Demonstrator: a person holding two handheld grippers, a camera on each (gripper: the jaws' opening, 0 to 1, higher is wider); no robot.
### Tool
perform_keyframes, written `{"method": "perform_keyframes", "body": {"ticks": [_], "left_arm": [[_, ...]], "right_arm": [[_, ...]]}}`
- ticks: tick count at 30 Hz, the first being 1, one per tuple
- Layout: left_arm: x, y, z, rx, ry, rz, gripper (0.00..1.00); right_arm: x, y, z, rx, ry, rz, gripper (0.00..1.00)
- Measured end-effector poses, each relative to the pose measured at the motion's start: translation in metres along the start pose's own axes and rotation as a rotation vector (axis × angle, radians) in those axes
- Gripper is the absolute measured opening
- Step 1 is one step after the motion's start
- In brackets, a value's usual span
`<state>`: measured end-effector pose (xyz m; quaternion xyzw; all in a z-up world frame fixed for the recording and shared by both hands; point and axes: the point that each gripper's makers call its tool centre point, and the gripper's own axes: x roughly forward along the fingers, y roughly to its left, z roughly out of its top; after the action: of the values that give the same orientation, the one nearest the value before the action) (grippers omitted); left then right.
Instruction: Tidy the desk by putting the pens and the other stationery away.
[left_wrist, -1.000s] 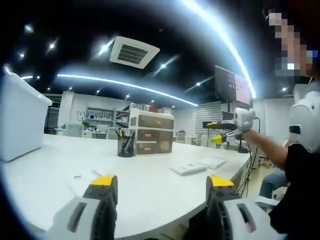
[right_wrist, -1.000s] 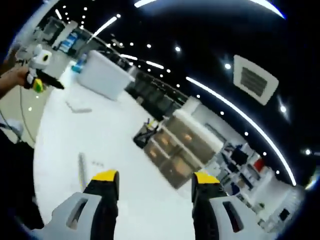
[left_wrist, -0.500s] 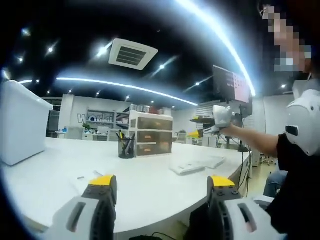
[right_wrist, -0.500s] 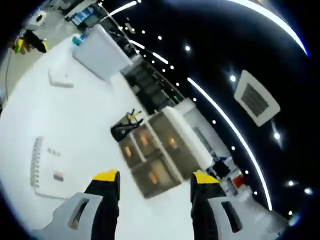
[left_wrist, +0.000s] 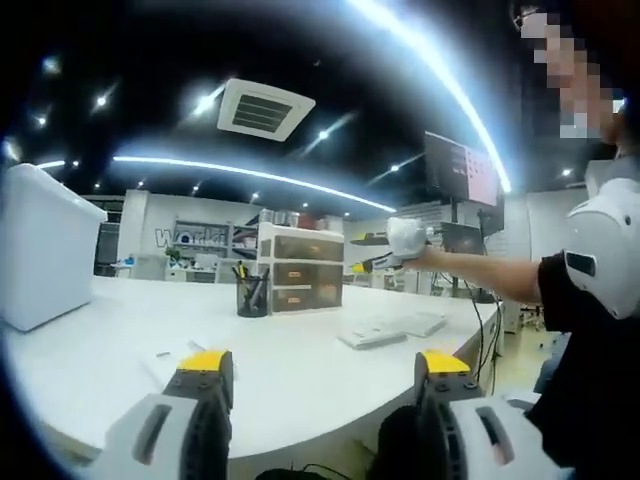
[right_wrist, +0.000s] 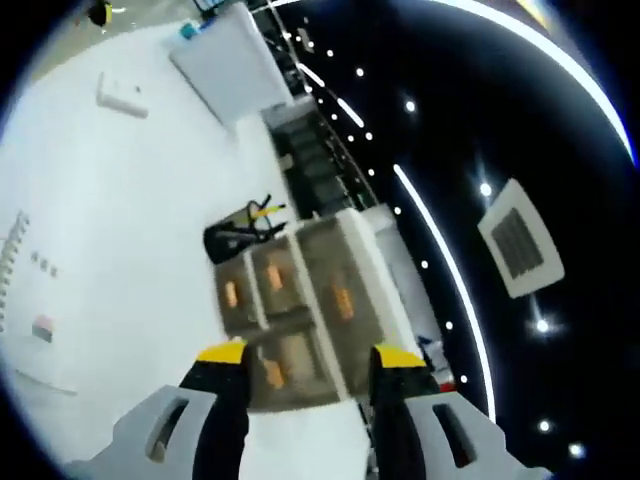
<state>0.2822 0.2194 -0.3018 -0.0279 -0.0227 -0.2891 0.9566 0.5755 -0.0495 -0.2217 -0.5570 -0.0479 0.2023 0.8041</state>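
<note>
My left gripper stands open over the near edge of the white desk, nothing between its jaws. A black mesh pen holder with pens stands beside a drawer unit. Flat notebooks lie to the right, and small stationery bits lie near my left jaw. A person's hand holds the right gripper in the air close to the drawer unit. In the right gripper view, my right gripper is open and empty, facing the drawer unit, with the pen holder just beyond.
A large white box stands at the desk's left end, also in the right gripper view as the white box. An eraser-like block, a ruler and a small item lie on the desk.
The right gripper has swung left toward the drawer unit, which now looms larger in its view. The left gripper has barely moved.
</note>
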Motion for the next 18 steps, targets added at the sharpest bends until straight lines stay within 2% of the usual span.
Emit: {"method": "perform_keyframes", "body": {"ticks": [3, 13, 18], "left_arm": [[0.000, -0.001, 0.000, 0.003, 0.001, -0.001, 0.73], [-0.001, -0.004, 0.001, 0.007, 0.010, -0.006, 0.73], [0.000, -0.006, 0.000, 0.008, 0.015, -0.011, 0.73]], "right_arm": [[0.005, 0.000, 0.000, -0.012, 0.005, 0.000, 0.43], [0.032, -0.011, -0.003, -0.150, 0.052, -0.042, 0.32], [0.049, -0.017, 0.000, -0.160, 0.050, -0.046, 0.30]]}}
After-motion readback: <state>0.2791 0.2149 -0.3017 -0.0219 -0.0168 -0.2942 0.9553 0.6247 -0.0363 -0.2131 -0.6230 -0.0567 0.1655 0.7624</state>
